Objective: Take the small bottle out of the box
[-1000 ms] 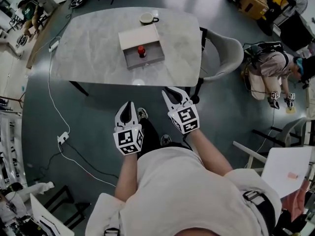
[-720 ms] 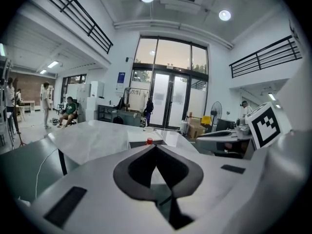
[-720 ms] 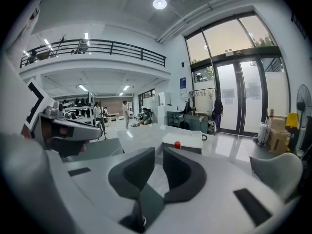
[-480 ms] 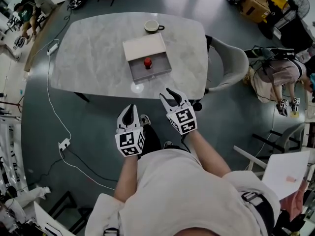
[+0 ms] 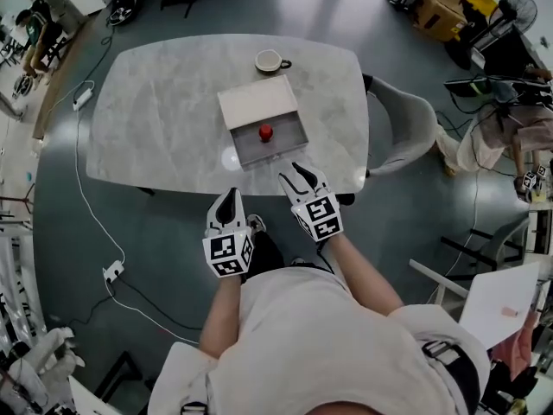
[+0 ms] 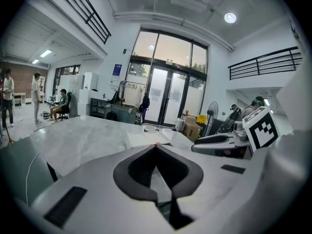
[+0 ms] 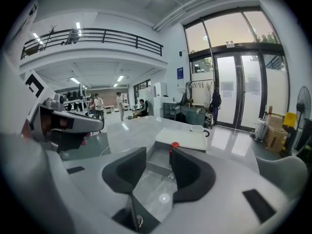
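Small bottle [image 5: 265, 131], red cap, upright inside the open compartment of the box [image 5: 256, 104], roughly at that compartment's centre, clear of the walls. The box sits mid tabletop, nearer the near edge. Its grey open half faces the near edge, and a pale flat panel lies on the far side; can't tell if that is a lid or a covered half. White cup [image 5: 270, 60] sits behind the box by the far edge, apart from it. The rest of the grey marble table [image 5: 155, 119] is bare. Right gripper [image 5: 299, 176] has its tips at the near edge of the tabletop, just in front of the box and pointed at it, without touching. Its jaws are apart and opening, with nothing between them. In the right gripper view, the bottle cap [image 7: 174, 146] and box show beyond the gap, close to the right pad. Left gripper [image 5: 229, 194] is just short of the near edge, left of the right gripper and lower in the head view. Its jaws are closed tip to tip and hold nothing, and the left gripper view [image 6: 156, 147] shows the pads meeting at the front. Grey chair [image 5: 406, 119] stands at the right edge of the table. A cable with a power strip [image 5: 112, 271] lies on the floor to the left. A person [image 5: 505, 132] crouches on the floor far right.
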A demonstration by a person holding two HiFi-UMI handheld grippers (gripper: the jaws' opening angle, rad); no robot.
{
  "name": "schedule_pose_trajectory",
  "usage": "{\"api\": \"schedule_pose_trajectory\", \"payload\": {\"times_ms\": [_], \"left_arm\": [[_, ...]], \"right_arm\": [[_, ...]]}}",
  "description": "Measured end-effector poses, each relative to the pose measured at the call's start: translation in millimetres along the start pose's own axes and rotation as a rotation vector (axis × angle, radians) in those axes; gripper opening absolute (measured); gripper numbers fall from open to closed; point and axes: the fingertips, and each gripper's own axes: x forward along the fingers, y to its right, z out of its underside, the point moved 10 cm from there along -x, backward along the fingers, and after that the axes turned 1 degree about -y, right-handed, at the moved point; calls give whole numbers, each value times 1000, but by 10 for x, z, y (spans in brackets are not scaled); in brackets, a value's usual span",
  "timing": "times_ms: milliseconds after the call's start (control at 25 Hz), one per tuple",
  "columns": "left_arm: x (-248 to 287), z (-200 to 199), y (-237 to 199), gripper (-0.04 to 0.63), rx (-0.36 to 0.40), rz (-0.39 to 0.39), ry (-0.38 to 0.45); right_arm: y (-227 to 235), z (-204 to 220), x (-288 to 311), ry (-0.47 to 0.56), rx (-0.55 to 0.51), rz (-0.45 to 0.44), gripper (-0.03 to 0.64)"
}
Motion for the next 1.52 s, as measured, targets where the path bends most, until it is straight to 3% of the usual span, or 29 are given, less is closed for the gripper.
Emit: {"api": "schedule_pose_trajectory", "payload": {"times_ms": [920, 1520], "left_arm": [[968, -261, -781, 23, 1, 71, -81], [1442, -342, -1351, 23, -16, 96, -136]], "right_arm": [[280, -213, 1098, -102, 22, 58, 175], [456, -47, 1822, -224, 44, 123, 176]]}}
